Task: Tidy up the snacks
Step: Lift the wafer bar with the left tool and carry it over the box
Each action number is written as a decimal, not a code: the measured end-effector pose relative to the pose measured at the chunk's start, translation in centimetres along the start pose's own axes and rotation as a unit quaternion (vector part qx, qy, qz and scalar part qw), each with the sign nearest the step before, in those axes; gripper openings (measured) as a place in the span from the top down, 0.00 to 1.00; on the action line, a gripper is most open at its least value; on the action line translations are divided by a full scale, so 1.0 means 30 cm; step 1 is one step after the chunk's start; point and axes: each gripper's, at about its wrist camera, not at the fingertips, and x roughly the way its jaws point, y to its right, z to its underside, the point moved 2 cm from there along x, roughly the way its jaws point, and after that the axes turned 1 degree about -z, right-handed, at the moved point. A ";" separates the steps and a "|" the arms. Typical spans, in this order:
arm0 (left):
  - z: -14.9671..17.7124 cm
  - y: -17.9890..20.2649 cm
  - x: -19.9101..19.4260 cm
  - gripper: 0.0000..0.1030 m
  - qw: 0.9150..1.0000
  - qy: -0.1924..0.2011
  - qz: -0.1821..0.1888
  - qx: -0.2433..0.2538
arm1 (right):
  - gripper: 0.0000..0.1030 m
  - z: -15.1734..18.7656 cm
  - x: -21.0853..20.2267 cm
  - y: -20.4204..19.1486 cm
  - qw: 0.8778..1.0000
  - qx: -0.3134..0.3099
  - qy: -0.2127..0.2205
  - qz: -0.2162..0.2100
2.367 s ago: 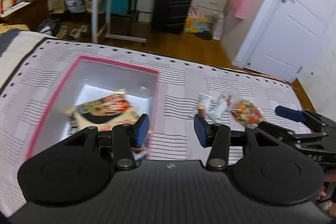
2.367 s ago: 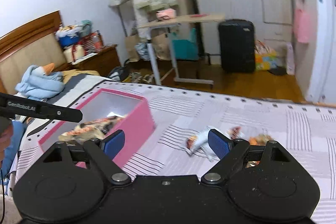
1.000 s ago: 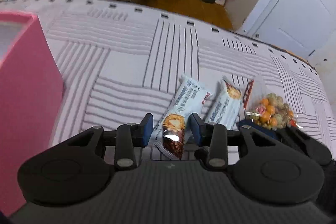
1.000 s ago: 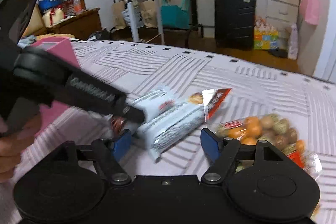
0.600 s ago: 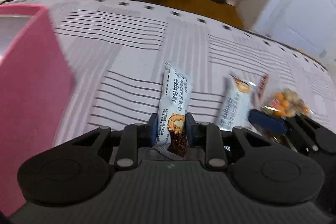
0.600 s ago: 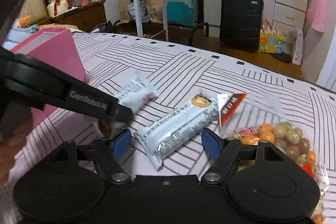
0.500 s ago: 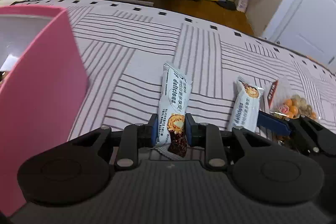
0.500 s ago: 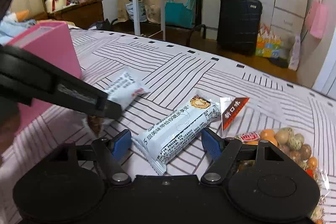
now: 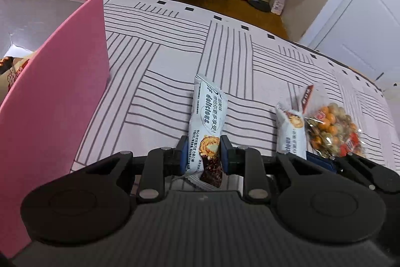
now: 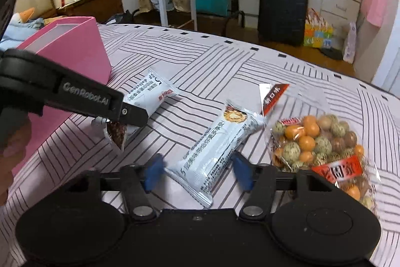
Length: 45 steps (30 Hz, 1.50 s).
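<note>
Left black gripper (image 9: 201,158) now clamps the white snack bar (image 9: 208,126); right gripper (image 10: 197,173), at three o'clock, narrows, unclosed, around the second white wrapper (image 10: 215,154).

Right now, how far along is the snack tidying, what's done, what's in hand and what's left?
Done: at least one printed snack packet lies inside the pink rectangular box. In hand: the left gripper is shut on a white wrapped snack bar. Left: the second white snack bar, framed by the right gripper whose jaws have just been closing, not yet pressing, and the clear bag of coated nuts.
</note>
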 end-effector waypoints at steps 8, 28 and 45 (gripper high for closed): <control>0.022 -0.001 -0.038 0.76 1.000 0.004 0.009 -0.011 | 0.64 0.000 0.034 -0.023 0.997 0.023 0.033 0.071; 0.170 -0.001 -0.348 0.76 0.999 -0.035 0.036 0.008 | 0.70 0.175 -0.323 -0.083 0.991 0.127 -0.039 -0.020; 0.319 -0.081 -0.725 0.76 0.998 -0.035 0.056 0.016 | 0.70 0.202 -0.653 -0.317 0.993 0.056 -0.070 -0.077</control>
